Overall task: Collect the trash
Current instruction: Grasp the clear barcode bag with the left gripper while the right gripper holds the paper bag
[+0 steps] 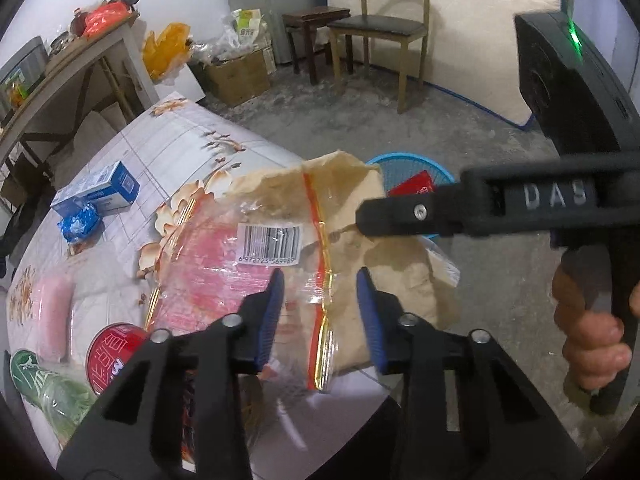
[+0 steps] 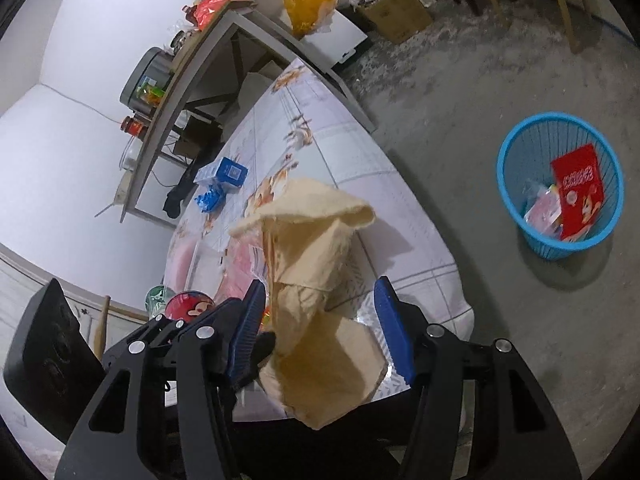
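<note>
A crumpled tan paper wrapper with clear plastic, a red-gold strip and a barcode [image 1: 320, 248] lies at the table's near corner; it also shows in the right wrist view [image 2: 316, 280]. My left gripper [image 1: 320, 312] is open, its blue pads either side of the wrapper's clear part. My right gripper [image 2: 320, 328] is open around the tan paper; its fingers [image 1: 400, 216] reach in from the right over the wrapper. A blue trash basket [image 2: 516, 152] stands on the floor to the right, holding a red packet [image 2: 578, 192]; its rim also shows in the left wrist view [image 1: 380, 160].
On the flowered tablecloth [image 1: 168, 148]: a blue box [image 1: 100, 192], a crumpled blue wrapper [image 1: 80, 226], a pink bar [image 1: 52, 312], a red can [image 1: 116, 356], a green bottle [image 1: 40, 392]. A cluttered shelf [image 1: 60, 68], cardboard box [image 1: 236, 76] and chair [image 1: 384, 28] stand behind.
</note>
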### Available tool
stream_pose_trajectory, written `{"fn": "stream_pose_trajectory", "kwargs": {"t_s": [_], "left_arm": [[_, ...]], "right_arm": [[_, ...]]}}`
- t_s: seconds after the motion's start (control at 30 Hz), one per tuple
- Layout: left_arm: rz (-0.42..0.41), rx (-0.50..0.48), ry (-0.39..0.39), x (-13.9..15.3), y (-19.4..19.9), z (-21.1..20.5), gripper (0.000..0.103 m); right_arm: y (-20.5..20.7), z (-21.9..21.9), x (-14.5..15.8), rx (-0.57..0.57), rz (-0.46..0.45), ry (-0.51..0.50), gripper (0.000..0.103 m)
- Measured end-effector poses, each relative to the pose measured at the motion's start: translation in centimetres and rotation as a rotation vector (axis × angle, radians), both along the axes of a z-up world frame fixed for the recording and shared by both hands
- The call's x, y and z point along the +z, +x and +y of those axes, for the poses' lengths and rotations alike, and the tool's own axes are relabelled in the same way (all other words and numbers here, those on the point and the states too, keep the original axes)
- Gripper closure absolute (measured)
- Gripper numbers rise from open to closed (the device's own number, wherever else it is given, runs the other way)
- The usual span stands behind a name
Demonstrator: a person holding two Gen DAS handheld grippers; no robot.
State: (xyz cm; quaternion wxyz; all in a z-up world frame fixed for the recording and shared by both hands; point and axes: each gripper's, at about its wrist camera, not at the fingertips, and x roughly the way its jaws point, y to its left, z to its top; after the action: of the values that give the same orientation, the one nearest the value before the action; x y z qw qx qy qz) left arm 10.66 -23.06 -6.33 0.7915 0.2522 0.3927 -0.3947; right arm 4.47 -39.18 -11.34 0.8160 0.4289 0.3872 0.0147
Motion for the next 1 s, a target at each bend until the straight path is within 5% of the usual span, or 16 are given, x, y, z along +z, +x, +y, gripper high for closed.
{"fn": "stream_pose_trajectory", "kwargs": {"t_s": [0.23,0.47,0.63,0.77,1.0], "left_arm": [[-0.015,-0.006,0.01,0.1,-0.2,-0.1,0.097],[-0.053,0.011,-0.017,1.2,-0.5,0.4,0.102],[-0.067,0.048,-0.071,2.7,-0.1,1.3,0.103],[-0.078,0.074,-0.124,4.2,0.3,2.2,0.103],[-0.045,0.114,-0.174,5.5,1.5,3.6,0.103]], "right_arm": [[-0.6,-0.5,-0.1,0.006,-0.019,0.004,0.047],[-1.1,-1.1,1.8,-0.006,-0.073,-0.087,0.047],[-0.3,-0.8,4.4,0.026,-0.165,-0.251,0.035],[1.4,0.2,5.0,0.137,-0.247,-0.36,0.024],[3.5,3.4,2.5,0.369,-0.22,-0.431,0.023]]}}
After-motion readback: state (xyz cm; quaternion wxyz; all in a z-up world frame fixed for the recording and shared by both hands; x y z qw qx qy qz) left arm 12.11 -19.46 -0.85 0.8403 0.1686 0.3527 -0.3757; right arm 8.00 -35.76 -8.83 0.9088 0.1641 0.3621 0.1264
